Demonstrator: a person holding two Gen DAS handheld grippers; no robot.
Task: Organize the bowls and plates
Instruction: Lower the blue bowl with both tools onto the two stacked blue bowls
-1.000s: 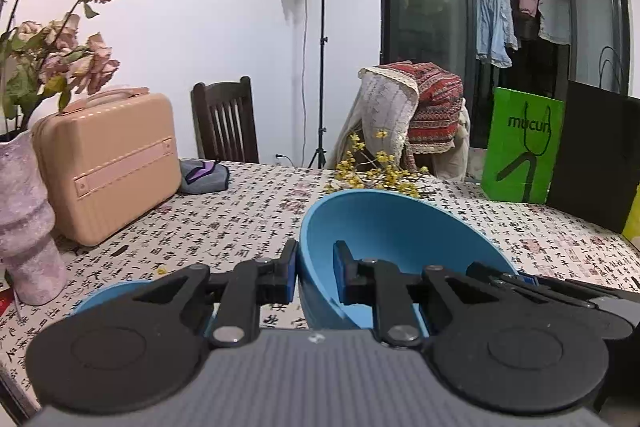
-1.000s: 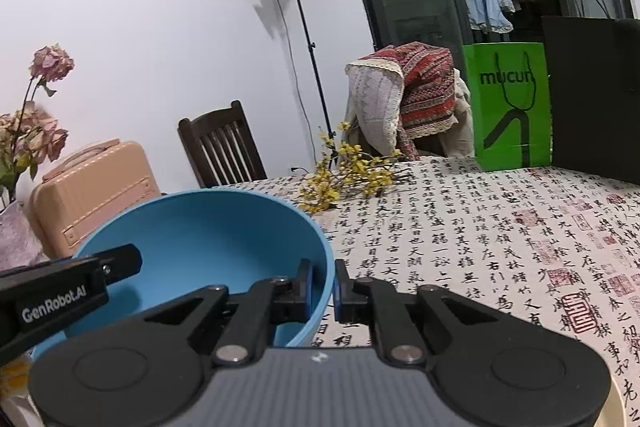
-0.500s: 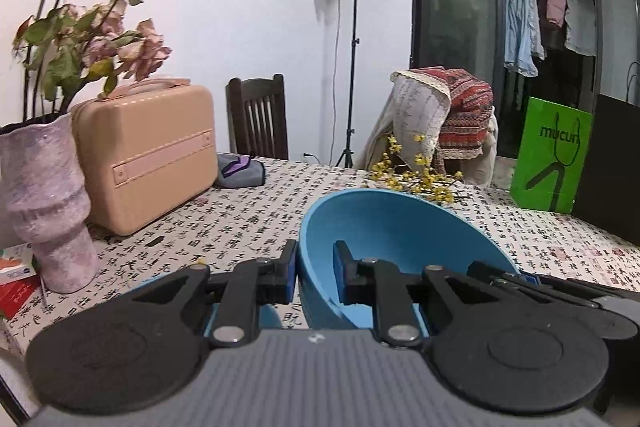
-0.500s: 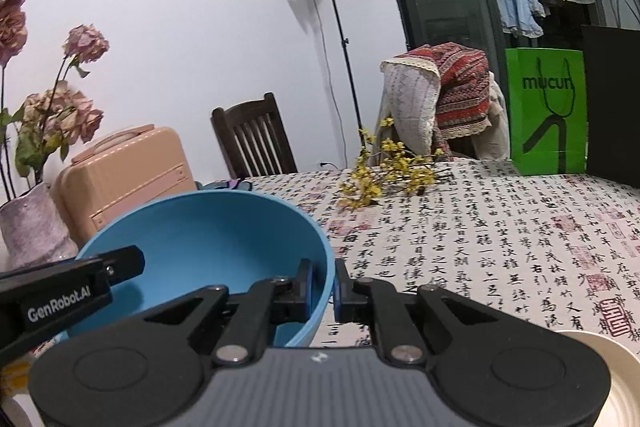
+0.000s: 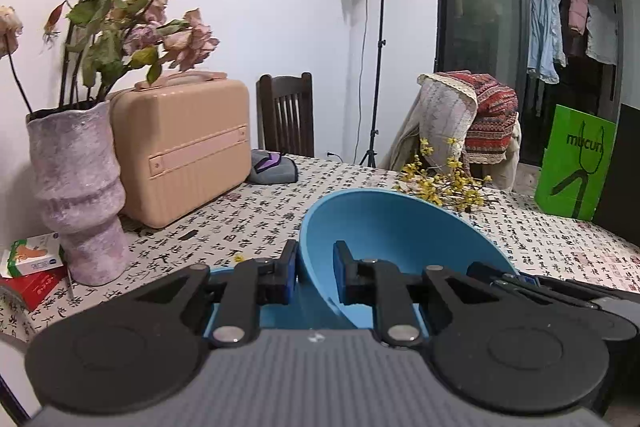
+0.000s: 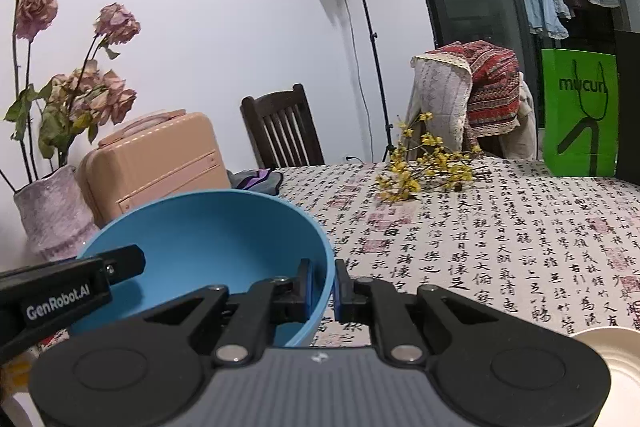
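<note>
One round blue plastic bowl (image 5: 384, 227) is hanging tilted above the patterned surface (image 6: 500, 235), its open mouth facing up and toward the cameras; being round, it is showing no long axis. The left gripper (image 5: 315, 277) is pinching the bowl's left rim, its fingers (image 5: 289, 277) nearly closed with the thin wall between them. The right gripper (image 6: 322, 287) is clamping the opposite rim, fingers (image 6: 344, 291) almost together. A second blue dish (image 5: 224, 273) is lying beneath, partly hidden. One cream plate (image 6: 612, 367) is sitting at the right.
</note>
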